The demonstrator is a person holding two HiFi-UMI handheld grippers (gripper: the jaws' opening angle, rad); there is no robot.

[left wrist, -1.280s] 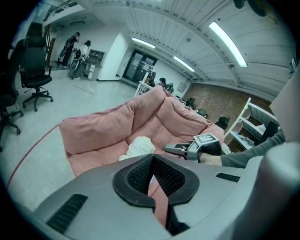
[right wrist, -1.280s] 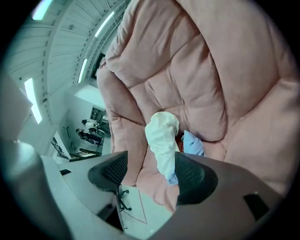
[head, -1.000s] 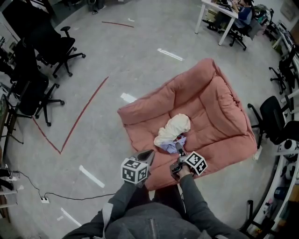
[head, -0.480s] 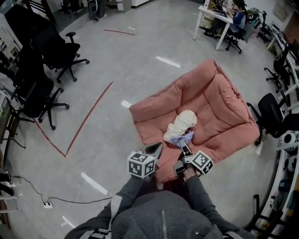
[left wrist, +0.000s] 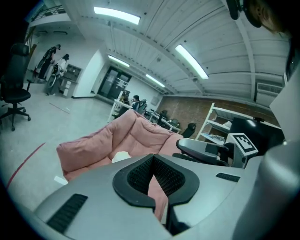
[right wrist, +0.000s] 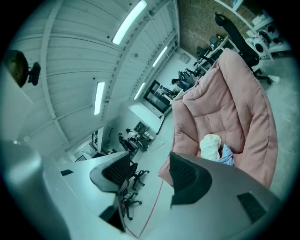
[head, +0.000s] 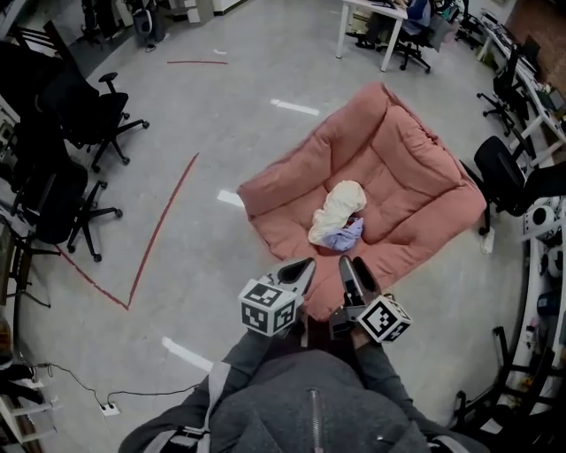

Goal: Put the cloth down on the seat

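A pink cushioned seat (head: 411,172) lies on the floor ahead of me. On its near part rests the cloth (head: 334,212), a cream bundle with a lavender piece beside it, touched by neither gripper. My left gripper (head: 302,268) hovers shut and empty over the seat's front edge. My right gripper (head: 354,274) is beside it, open and empty, a short way back from the cloth. The left gripper view shows its jaws (left wrist: 153,161) meeting at the tips, with the seat (left wrist: 126,136) beyond. In the right gripper view the jaws (right wrist: 149,161) stand apart, and the cloth (right wrist: 211,146) lies on the seat (right wrist: 229,103).
Black office chairs (head: 84,115) stand at the left and another chair (head: 500,168) at the right of the seat. Red tape (head: 164,217) marks the grey floor. A white desk (head: 376,22) with a seated person is far behind. A cable and power strip (head: 106,409) lie lower left.
The right gripper was at the cloth on the seat, has let it go and drawn back toward me, now open. The cloth stays on the seat. The left gripper stayed shut.
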